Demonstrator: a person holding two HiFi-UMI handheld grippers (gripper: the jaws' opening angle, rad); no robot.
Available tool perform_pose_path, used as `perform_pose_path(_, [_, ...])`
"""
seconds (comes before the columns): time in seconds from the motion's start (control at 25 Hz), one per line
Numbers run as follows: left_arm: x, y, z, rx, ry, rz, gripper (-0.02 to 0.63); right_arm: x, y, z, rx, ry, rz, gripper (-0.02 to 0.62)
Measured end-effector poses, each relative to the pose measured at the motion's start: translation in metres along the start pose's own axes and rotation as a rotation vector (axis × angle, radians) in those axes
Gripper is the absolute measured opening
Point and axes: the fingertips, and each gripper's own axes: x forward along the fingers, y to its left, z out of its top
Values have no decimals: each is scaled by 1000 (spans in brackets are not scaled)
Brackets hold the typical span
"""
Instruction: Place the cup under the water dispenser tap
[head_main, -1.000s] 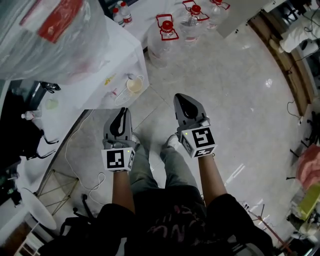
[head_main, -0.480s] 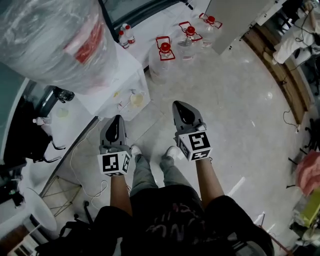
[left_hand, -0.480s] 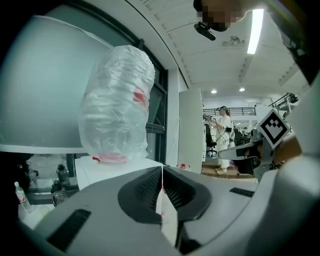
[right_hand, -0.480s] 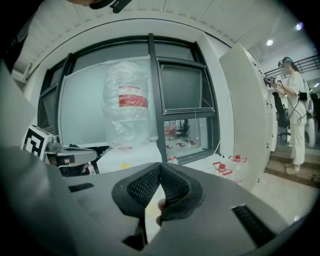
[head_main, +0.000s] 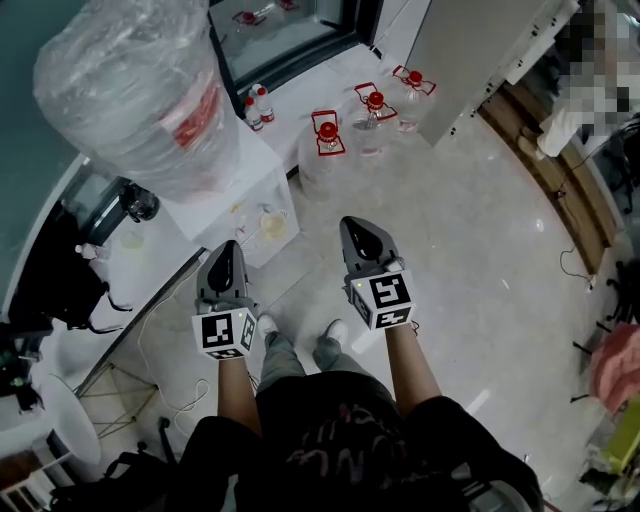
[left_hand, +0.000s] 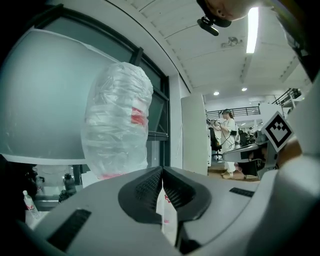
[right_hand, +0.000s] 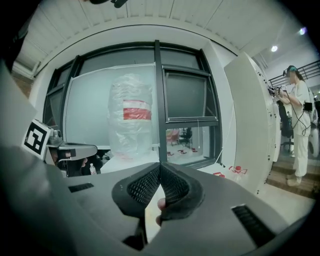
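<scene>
Hovering: 2 grippers (head_main: 224, 252), 3 jugs (head_main: 326, 150)

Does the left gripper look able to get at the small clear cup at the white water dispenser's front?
Probably yes: nothing stands between the left gripper and the small clear cup just ahead of it. Its shut jaws would need to open first.

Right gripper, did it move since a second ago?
Yes. In the head view the right gripper has shifted up the picture, away from the person's shoe and toward the red-capped jugs; it looks raised.
</scene>
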Motion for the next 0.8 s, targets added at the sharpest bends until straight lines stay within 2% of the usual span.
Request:
perform_pose_path(0.56, [-7, -13, 46, -10, -84, 29, 18, -17, -12, 31, -55, -55, 23, 12])
perform_pose_path(0.8, [-10, -19, 53, -7, -86, 29, 18, -21, -16, 41, -60, -79, 24, 12])
